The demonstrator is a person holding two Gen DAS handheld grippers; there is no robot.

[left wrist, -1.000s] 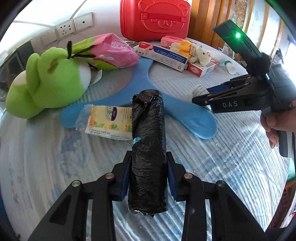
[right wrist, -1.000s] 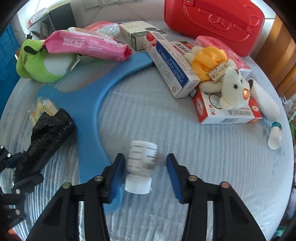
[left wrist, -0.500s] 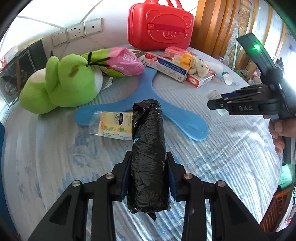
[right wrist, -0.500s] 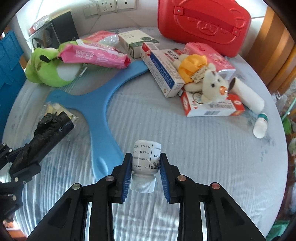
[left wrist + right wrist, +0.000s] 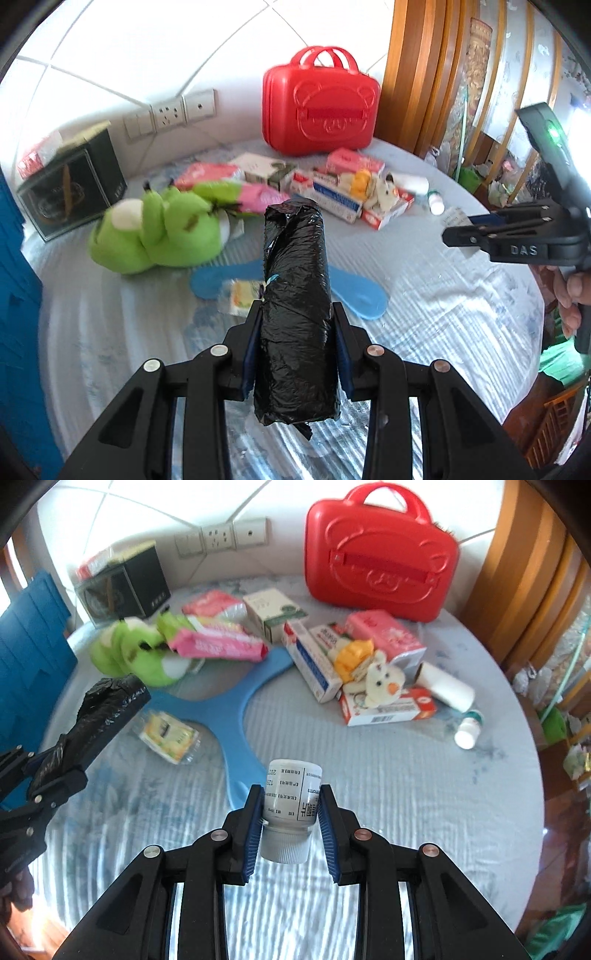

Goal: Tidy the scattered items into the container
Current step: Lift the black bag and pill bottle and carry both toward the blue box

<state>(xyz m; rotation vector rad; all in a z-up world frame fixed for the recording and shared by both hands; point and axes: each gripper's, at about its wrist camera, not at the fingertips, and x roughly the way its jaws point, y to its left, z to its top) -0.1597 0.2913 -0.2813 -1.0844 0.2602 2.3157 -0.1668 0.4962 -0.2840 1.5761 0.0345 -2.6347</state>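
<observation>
Both tongs have lifted off the table: left tongs [image 5: 295, 332] pinch a black bag roll [image 5: 295, 295], right tongs [image 5: 290, 812] pinch a white bottle [image 5: 290, 797], both held in front of the red case [image 5: 380, 554]. Gripped near its cap, the bottle could slip out.

White tiled wall [image 5: 110, 55] with sockets [image 5: 221, 537]; wooden panelling [image 5: 417, 74] at right; round table [image 5: 406, 775] in pale striped cloth.
</observation>
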